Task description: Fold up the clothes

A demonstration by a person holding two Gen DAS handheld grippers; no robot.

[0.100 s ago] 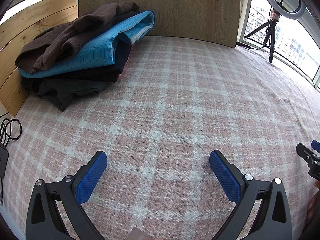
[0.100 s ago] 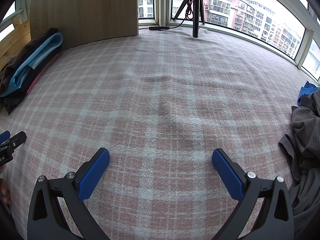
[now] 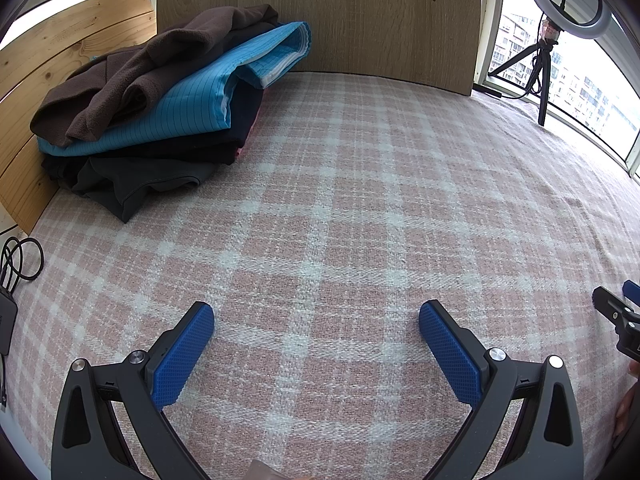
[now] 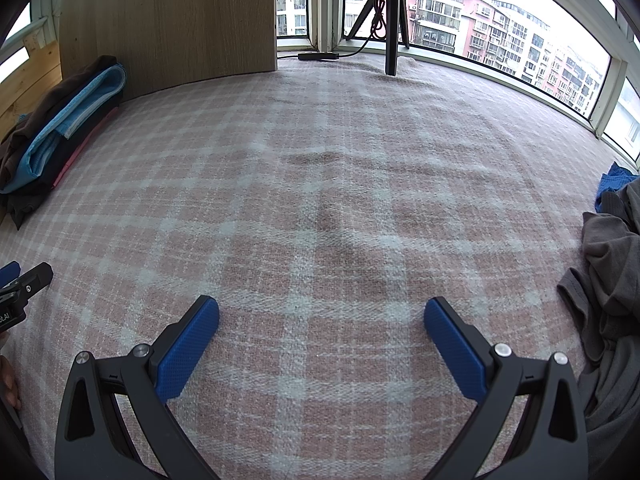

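A stack of folded clothes [image 3: 160, 112] lies at the far left against the wooden boards: brown fleece on top, then a blue striped piece, then dark garments. The same stack [image 4: 60, 132] shows at the left of the right wrist view. A heap of unfolded grey clothes [image 4: 612, 288] lies at the right edge, with a blue piece [image 4: 612, 184] behind it. My left gripper [image 3: 316, 320] hangs open over bare plaid cloth, holding nothing. My right gripper [image 4: 320, 316] is open too, over the plaid cloth [image 4: 320, 180], nothing between its fingers.
A wooden panel [image 3: 320, 16] stands at the back, plank boards [image 3: 72, 52] at the left. A tripod [image 4: 392, 20] with a ring light [image 3: 560, 0] stands by the window. Black cables [image 3: 20, 260] lie off the left edge. The other gripper's tip shows at each view's side.
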